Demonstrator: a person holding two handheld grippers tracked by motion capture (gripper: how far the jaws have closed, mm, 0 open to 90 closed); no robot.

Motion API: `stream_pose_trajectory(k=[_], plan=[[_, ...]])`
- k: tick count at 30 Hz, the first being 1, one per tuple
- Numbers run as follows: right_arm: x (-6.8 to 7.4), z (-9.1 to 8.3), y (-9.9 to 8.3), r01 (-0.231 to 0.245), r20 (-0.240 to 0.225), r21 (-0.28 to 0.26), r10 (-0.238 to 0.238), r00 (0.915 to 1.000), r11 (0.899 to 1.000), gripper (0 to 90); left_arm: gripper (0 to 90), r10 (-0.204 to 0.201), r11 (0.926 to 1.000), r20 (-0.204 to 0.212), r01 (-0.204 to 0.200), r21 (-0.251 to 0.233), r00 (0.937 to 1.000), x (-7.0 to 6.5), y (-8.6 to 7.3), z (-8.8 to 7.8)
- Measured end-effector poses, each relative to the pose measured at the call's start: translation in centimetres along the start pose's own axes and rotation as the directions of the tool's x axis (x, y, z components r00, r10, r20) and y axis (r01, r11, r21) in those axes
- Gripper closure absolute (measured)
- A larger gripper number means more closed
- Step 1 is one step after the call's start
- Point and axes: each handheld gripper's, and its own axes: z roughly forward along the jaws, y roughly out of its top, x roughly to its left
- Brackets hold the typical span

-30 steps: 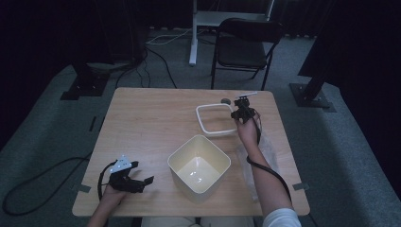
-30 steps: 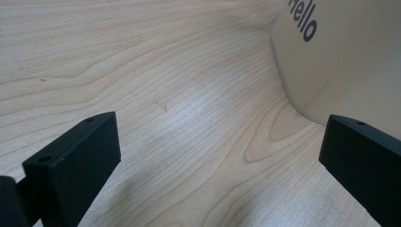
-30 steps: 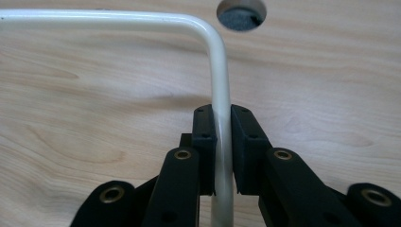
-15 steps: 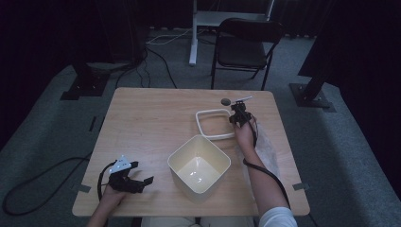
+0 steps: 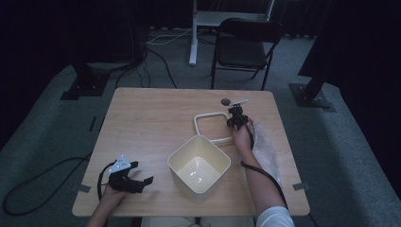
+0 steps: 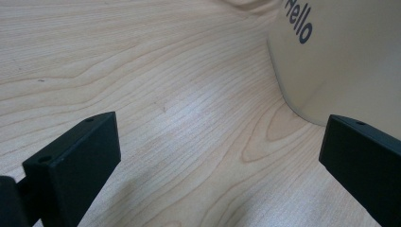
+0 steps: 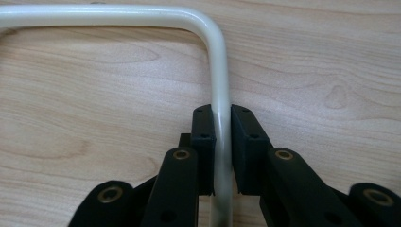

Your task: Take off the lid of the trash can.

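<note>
Currently the right gripper (image 5: 235,115) is clenched on the right side of a white frame (image 5: 206,116), a rounded-square loop of thin tube lying flat on the table (image 5: 151,118). Right gripper view confirms it: tube (image 7: 220,113) runs straight between the two pads, both pressing on it, one rounded corner of the loop just ahead, bare wood around it.

Left gripper (image 5: 128,176) sits at the near left of the table, jaws spread wide, nothing between them.

Surroundings, high view:
- cream square tub (image 5: 199,164) in the middle near side, its far corner touching or overlapping the near edge of the frame; can't tell which.
- clear plastic bag (image 5: 265,147) just right of the right forearm, near the table's right edge.
- small dark round thing (image 5: 226,100) and a pale flat strip (image 5: 240,101) just beyond the right gripper; too small to identify.
- folding chair (image 5: 243,49) behind the table, well apart.

View differences: left gripper view puts the tub's wall (image 6: 340,61) close by at the right, with "Hello" printed on it, and grain of the table (image 6: 165,94) between the open jaws. High view doesn't resolve that lettering.
</note>
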Motion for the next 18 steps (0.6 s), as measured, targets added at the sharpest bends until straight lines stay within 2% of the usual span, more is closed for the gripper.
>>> stream_pose_trajectory(k=[8,18], plan=[[-0.1,-0.4,0.1,0.003,-0.031,0.015,-0.003,0.9995,1.000,72.1,0.4,-0.002,1.0000,-0.001,0.002,0.000,1.0000,0.0,0.0,0.0],[-0.4,-2.7,0.2,0.017,-0.076,-0.002,-0.017,0.9969,1.000,56.0,0.4,0.001,1.0000,-0.004,-0.001,0.005,1.0000,0.0,0.0,0.0]])
